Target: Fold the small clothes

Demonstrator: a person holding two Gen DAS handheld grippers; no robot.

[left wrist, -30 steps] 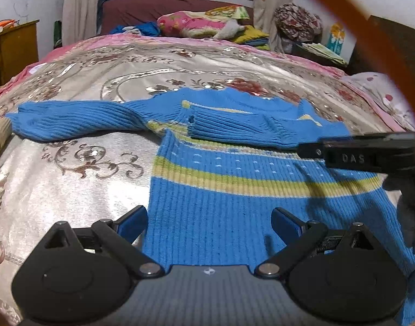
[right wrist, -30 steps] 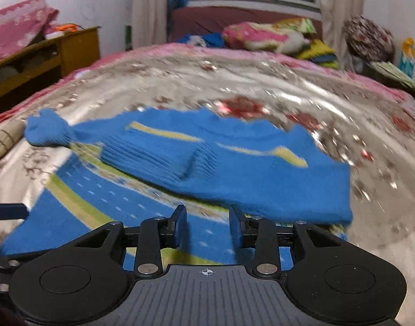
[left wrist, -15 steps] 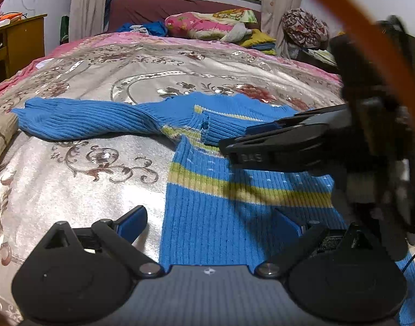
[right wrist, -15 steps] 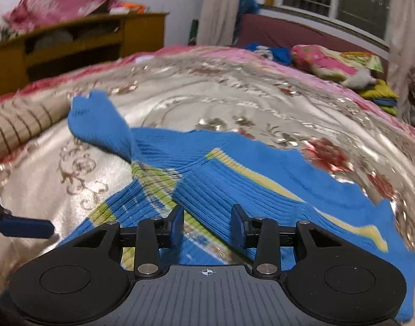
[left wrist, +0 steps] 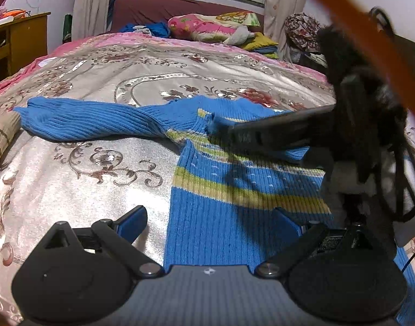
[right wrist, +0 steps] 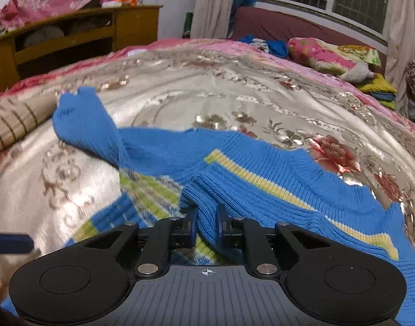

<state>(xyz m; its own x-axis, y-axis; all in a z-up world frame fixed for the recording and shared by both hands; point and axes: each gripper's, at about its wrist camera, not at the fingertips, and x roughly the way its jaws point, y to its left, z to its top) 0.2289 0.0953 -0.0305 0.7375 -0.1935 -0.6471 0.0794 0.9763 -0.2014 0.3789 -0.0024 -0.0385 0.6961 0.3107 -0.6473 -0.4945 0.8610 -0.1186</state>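
Observation:
A blue knit sweater (left wrist: pixel 207 195) (right wrist: pixel 262 168) with yellow-green stripes lies flat on the silver floral bedspread (left wrist: pixel 98 184). One sleeve (left wrist: pixel 79 119) (right wrist: pixel 82 119) stretches out to the left. The other sleeve is folded across the chest, its cuff (right wrist: pixel 202 195) near the middle. My right gripper (right wrist: pixel 206 226) is closing, and its pads pinch that cuff; in the left wrist view its black body reaches in from the right, tip at the cuff (left wrist: pixel 218 127). My left gripper (left wrist: pixel 210 221) hangs open low over the sweater's lower body, one finger beside the side edge.
A tan checked cloth (left wrist: pixel 0 138) (right wrist: pixel 11 119) lies at the bed's left edge. A wooden cabinet (right wrist: pixel 71 40) stands beyond it. Pillows and piled clothes (left wrist: pixel 207 27) sit at the head of the bed. An orange strap (left wrist: pixel 370 40) crosses the upper right.
My right gripper has swept left across the sweater to the folded sleeve's cuff and closed on it. The left gripper has stayed open in place.

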